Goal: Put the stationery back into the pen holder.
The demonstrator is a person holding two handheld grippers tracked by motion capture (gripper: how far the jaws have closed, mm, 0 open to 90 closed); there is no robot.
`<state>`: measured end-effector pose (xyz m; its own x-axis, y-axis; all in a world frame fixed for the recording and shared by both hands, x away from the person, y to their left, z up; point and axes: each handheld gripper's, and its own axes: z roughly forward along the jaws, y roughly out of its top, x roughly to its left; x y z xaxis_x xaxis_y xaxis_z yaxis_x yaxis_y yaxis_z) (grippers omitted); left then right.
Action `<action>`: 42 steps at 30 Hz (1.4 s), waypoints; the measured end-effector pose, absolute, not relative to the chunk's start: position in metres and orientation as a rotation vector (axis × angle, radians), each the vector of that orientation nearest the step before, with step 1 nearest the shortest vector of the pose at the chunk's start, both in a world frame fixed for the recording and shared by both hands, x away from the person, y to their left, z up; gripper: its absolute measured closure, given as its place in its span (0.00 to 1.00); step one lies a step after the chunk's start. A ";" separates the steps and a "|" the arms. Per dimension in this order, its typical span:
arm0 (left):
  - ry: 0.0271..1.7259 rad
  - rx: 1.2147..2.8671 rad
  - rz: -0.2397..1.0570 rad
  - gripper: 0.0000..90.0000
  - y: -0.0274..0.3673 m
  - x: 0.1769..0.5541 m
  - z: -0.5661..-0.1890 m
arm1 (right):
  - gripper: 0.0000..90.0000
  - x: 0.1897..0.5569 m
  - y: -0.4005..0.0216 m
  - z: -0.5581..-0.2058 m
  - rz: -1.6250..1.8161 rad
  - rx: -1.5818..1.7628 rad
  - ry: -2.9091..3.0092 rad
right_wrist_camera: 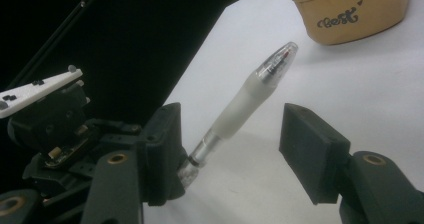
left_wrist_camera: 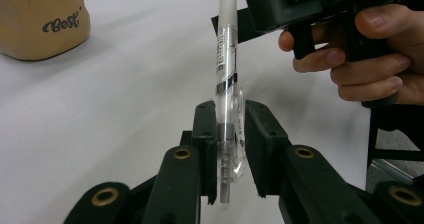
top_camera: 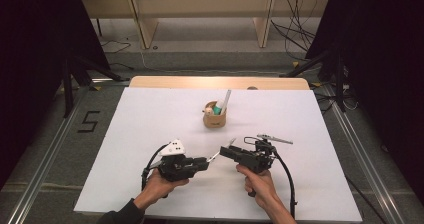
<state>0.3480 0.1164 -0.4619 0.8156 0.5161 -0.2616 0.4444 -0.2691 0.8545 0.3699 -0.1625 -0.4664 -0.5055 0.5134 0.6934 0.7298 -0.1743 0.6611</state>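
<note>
Clearly a clear-barrelled pen (left_wrist_camera: 226,59) with frosted grip, clamped in left gripper (left_wrist_camera: 231,134), right gripper (right_wrist_camera: 240,149) open around it.

Black two-jaw tongs (top_camera: 212,160) w/ brass-ringed pivots, black cables, grey triangular plate; dark sleeve (top_camera: 122,215).

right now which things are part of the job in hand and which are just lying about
In the job:
- pen, clamped in the left gripper
- right gripper, fingers open around the pen's frosted grip, not pressing on it

Lying about:
- tan cup farther back on the table, holding other pens
- wooden shelf and floor cables beyond the table
</note>
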 end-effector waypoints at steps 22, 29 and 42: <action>0.706 1.881 0.071 0.84 0.117 0.340 -0.460 | 0.74 0.373 -0.157 -0.469 -1.764 -1.439 -1.757; 0.701 1.882 0.070 0.84 0.117 0.340 -0.460 | 0.80 0.373 -0.158 -0.468 -1.766 -1.429 -1.753; 0.657 1.879 0.030 0.65 0.115 0.340 -0.460 | 0.89 0.368 -0.156 -0.459 -1.808 -1.338 -1.725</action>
